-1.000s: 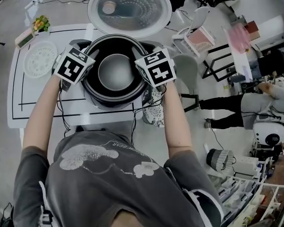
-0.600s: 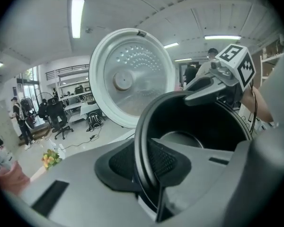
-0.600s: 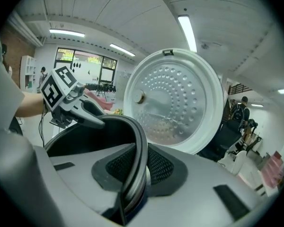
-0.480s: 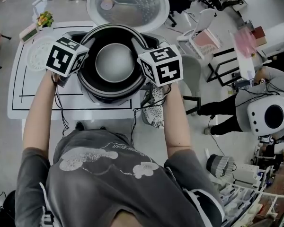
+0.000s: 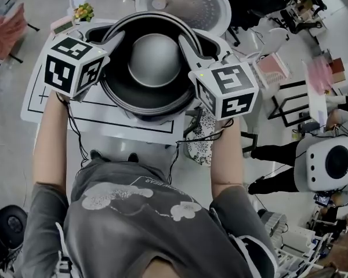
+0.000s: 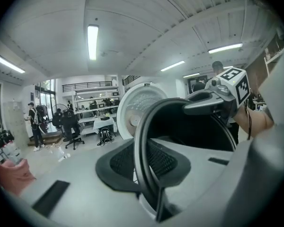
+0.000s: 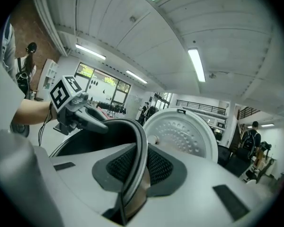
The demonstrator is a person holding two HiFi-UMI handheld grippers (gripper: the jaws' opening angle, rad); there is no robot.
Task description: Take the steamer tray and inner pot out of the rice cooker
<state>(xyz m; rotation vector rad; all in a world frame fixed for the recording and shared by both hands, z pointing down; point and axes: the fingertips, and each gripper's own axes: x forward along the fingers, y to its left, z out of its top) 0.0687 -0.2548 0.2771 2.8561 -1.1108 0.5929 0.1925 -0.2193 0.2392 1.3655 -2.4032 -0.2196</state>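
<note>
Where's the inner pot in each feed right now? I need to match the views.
Head view: inner pot sits upper centre, just below the open lid.
Left gripper view: its dark rim arcs up from bottom centre, then curves right.
Right gripper view: its rim rises from bottom centre, then curves left.
Shared landmark: the round perforated lid behind the pot.

A pale ribbed ceiling [image 6: 146, 27] is lit by long tube lamps [image 6: 92, 41], and a railed gallery [image 6: 87, 84] is seen above shelves and work tables at the far wall. Tall windows [image 7: 95, 79] are set along another side. A grey floor [image 5: 11, 149] is spread beneath the white bench [image 5: 101, 116], which is marked with black lines, and dark office chairs [image 6: 70, 126] are parked further off.
</note>
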